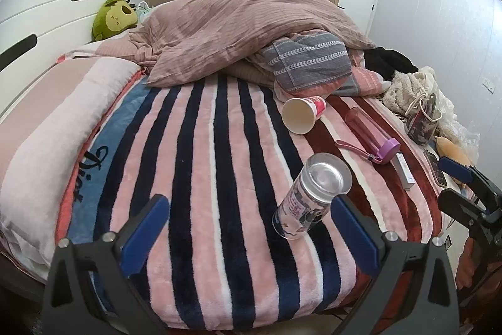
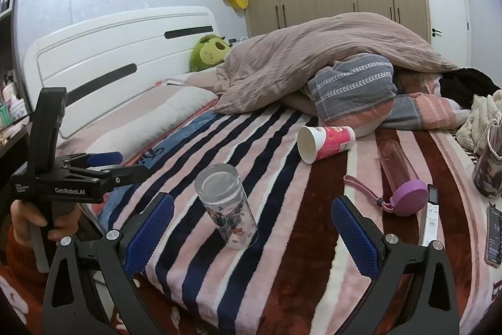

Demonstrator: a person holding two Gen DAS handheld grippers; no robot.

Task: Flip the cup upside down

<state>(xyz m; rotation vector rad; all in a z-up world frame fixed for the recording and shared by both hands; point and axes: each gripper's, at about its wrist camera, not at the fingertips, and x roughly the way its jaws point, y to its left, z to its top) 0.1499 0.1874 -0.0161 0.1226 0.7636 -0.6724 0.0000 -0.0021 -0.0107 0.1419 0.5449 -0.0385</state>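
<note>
A clear glass cup [image 1: 309, 198] with printed pictures stands on the striped blanket [image 1: 200, 178], with its thick base on top. It also shows in the right wrist view [image 2: 226, 208]. My left gripper [image 1: 249, 211] is open and empty, its right pad close beside the cup. My right gripper [image 2: 252, 217] is open and empty, with the cup between its fingers but nearer the left pad. The right gripper also shows at the right edge of the left wrist view [image 1: 451, 178]. The left gripper shows at the left of the right wrist view [image 2: 94, 165].
A pink paper cup [image 2: 324, 143] lies on its side further back. A pink bottle with a purple lid [image 2: 400, 176] lies to the right, beside a white remote [image 2: 430, 214] and a phone [image 2: 494, 236]. A heaped duvet [image 2: 313, 65] covers the back of the bed.
</note>
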